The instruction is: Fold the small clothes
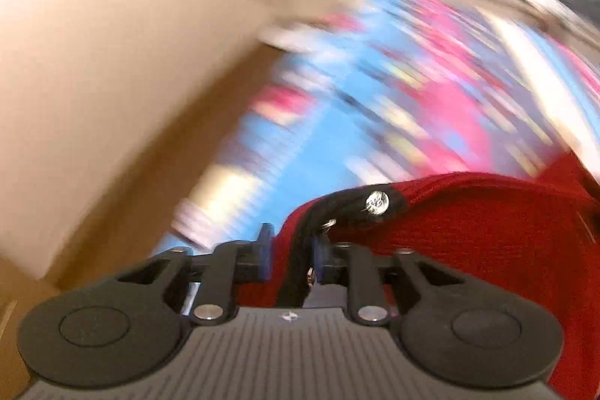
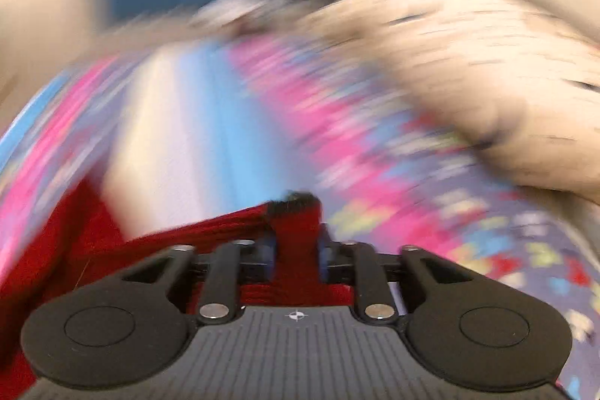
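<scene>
The left tongs [image 1: 290, 250] are clenched on a bunched edge of the red knit garment [image 1: 468, 231], near its black trim and a shiny button [image 1: 377, 203]. The right tongs [image 2: 296, 250] grip another fold of that garment [image 2: 296, 223]. It hangs between them above a colourful patterned sheet [image 2: 375, 137], probably a bed, though heavily blurred
</scene>
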{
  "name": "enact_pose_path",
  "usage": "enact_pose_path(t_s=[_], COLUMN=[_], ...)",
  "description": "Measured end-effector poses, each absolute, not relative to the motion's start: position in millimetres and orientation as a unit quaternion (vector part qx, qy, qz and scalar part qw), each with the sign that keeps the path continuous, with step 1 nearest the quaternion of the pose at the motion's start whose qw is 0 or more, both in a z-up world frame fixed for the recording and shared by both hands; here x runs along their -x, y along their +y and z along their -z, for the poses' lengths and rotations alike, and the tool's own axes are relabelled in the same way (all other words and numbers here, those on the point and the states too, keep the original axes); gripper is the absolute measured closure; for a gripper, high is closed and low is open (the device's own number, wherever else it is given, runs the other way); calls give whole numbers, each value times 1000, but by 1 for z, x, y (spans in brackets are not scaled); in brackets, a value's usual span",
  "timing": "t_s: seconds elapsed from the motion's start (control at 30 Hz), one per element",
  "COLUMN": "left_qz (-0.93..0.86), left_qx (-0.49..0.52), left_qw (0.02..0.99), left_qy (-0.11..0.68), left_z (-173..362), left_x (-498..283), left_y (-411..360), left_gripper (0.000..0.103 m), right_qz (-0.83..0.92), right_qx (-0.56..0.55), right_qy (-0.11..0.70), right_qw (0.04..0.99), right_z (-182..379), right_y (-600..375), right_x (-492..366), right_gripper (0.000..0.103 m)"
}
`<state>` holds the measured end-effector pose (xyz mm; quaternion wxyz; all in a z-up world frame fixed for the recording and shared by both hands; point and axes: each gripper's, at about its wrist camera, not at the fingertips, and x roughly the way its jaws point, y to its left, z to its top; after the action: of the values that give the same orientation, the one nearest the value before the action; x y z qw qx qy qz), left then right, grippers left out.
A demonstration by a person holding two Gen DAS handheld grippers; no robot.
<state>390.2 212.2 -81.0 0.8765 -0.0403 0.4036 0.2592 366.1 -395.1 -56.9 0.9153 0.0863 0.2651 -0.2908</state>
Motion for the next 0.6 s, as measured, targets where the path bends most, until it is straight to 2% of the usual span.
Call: enact_pose_path(t_s=[0.03,0.13,0.17,0.27,0.37,0.47,0.6], left_qz=[-275,-235,-218,-142,-90,-57,-38], left_qx=[60,92,91,66,50,33,28], left_qw=[871,879,882,872,857,850,849], left_qy=[403,405,408,465,505,522,527], left_z=[79,87,96,134,163,181,185], left_x=[-394,-371,-358,-317,-267,-229,-189], left_y=[226,226,218,179,137,108,87], left_gripper=[54,13,10,10,10,10,10], right_qz=[299,193,152,49,-14,-51,-57], right_qx=[-92,-115,-122,-109,-115,-99,-26], right_qy=[266,304,328,405,436,419,385], right_qw=[912,926,924,906,892,901,921], right_z=[51,60,73,120,154,159,165], right_y=[-403,-399,-389,-337,-272,-219,-171], right_x=[-364,-322,-304,-229,-164,-120,-110], right_gripper=[13,16,16,19,19,18,17])
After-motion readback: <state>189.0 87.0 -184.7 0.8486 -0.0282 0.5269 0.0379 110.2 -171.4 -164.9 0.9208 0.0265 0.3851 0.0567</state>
